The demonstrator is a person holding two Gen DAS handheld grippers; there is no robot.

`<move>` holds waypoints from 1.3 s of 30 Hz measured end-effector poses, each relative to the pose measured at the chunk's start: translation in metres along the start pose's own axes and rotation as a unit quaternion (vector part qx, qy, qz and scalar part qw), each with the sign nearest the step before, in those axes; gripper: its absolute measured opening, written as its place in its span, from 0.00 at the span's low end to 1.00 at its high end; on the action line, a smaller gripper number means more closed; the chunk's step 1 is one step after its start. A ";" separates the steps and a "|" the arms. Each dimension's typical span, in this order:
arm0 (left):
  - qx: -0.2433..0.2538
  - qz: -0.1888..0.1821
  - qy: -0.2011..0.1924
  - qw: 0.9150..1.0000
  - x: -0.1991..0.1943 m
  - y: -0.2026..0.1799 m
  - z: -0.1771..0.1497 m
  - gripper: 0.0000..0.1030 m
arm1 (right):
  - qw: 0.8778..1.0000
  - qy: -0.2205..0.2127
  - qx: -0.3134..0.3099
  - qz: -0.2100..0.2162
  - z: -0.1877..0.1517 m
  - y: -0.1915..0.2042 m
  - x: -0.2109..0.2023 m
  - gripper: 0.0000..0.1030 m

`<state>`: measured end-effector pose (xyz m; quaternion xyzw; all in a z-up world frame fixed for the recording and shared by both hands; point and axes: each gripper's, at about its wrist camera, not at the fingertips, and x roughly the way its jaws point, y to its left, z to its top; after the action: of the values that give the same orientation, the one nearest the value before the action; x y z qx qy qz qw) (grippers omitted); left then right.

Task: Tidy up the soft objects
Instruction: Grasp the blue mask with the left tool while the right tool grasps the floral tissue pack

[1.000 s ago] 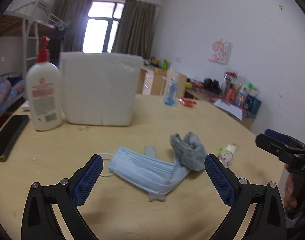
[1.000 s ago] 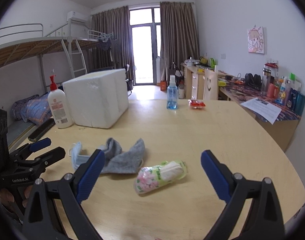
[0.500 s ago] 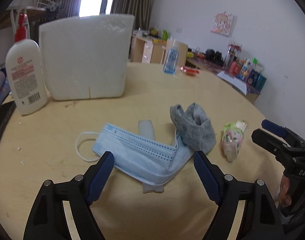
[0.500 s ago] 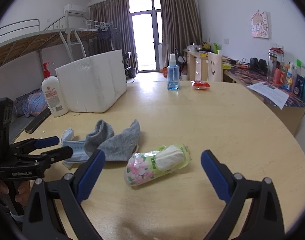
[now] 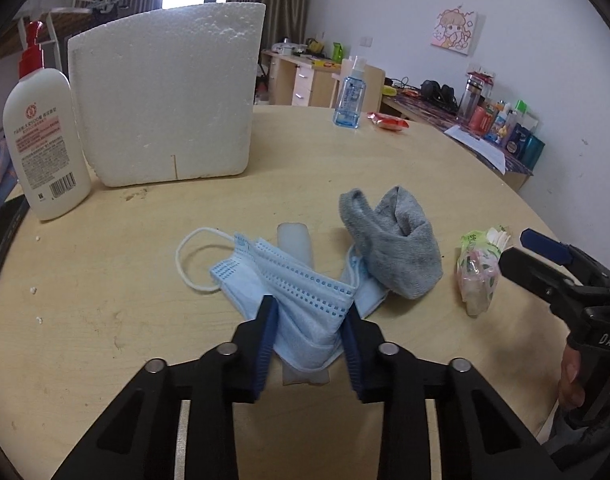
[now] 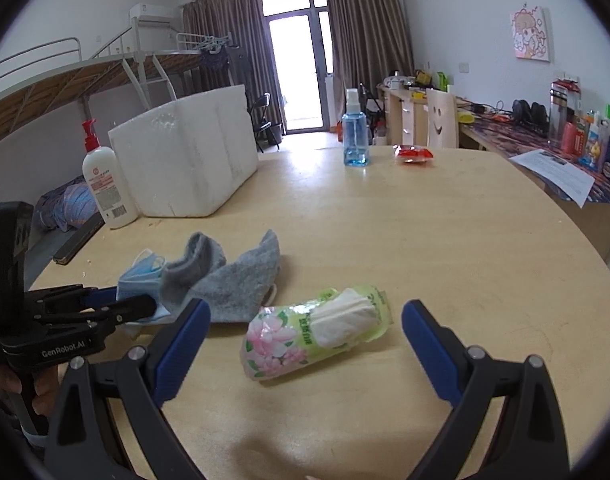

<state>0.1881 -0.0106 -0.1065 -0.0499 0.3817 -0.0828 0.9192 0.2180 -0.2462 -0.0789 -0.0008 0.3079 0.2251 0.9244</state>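
Note:
A blue face mask [image 5: 273, 276] lies crumpled on the round wooden table [image 5: 105, 280], over a small clear packet [image 5: 295, 240]. My left gripper [image 5: 309, 308] has its jaws closing on the mask's near end, and the blue pads [image 5: 267, 332] press the bunched fabric from both sides. A grey sock [image 5: 397, 252] lies just right of the mask, overlapping it. In the right wrist view a green floral tissue pack [image 6: 305, 336] lies between the wide-open fingers of my right gripper [image 6: 307, 308], untouched. The left gripper [image 6: 133, 297] shows there at the left, on the mask [image 6: 139, 276].
A white foam box [image 5: 165, 92] and a white lotion bottle [image 5: 41, 140] stand at the table's far left. A blue spray bottle [image 5: 349, 100] and a red packet [image 5: 387, 120] sit at the far side. A black phone [image 5: 1, 232] lies at the left edge.
My left gripper moved forward and down to the mask and its jaws narrowed from wide open onto it. The right gripper came closer to the tissue pack, staying open.

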 end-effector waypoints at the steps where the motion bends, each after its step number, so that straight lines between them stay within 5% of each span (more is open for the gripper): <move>1: 0.000 0.001 -0.001 1.000 0.000 0.000 0.000 0.25 | 1.000 0.003 0.000 -0.001 0.000 0.000 0.001 0.96; 22: 0.014 -0.021 -0.036 0.999 -0.019 0.005 -0.001 0.17 | 0.998 0.055 0.002 -0.018 0.002 -0.003 0.025 0.95; 25: 0.013 -0.023 -0.039 0.999 -0.021 0.006 -0.001 0.17 | 0.998 0.055 -0.002 -0.018 0.002 -0.002 0.024 0.77; 39: 0.023 -0.031 -0.063 0.997 -0.040 0.008 -0.006 0.17 | 0.998 0.047 0.021 -0.027 0.004 -0.006 0.012 0.48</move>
<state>0.1567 0.0044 -0.0838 -0.0456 0.3189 -0.1171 0.9394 0.2316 -0.2455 -0.0832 -0.0002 0.3553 0.1937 0.9145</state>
